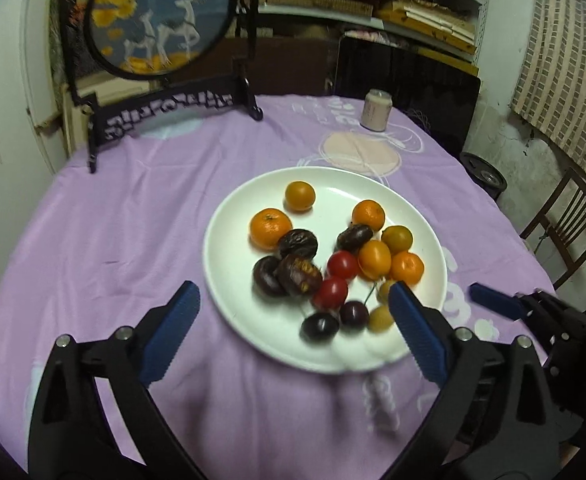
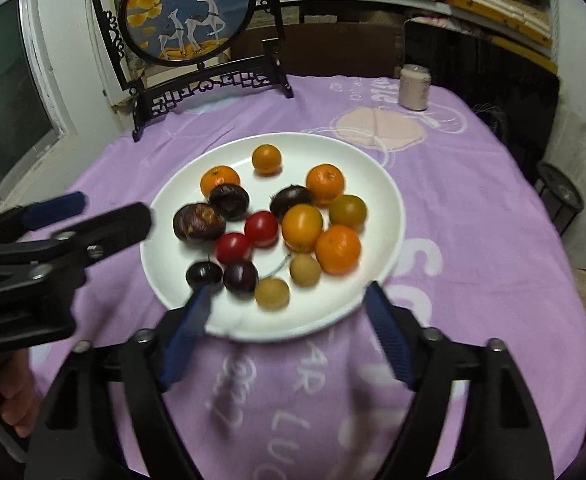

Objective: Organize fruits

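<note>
A white plate (image 1: 229, 248) on the purple tablecloth holds several small fruits: oranges (image 1: 270, 228), dark wrinkled fruits (image 1: 298, 243), red cherry tomatoes (image 1: 331, 292), dark cherries (image 1: 320, 327) and pale yellow fruits (image 1: 380, 318). My left gripper (image 1: 293, 304) is open and empty, over the plate's near edge. The plate (image 2: 385, 200) also shows in the right wrist view, with its tomatoes (image 2: 233, 248) and cherries (image 2: 241, 276). My right gripper (image 2: 287, 300) is open and empty over the near rim.
A black-framed round deer picture on a stand (image 2: 189, 12) is at the table's back left. A pale jar (image 2: 413, 87) stands at the back right. Shelves run behind. A wooden chair (image 1: 561, 224) is to the right.
</note>
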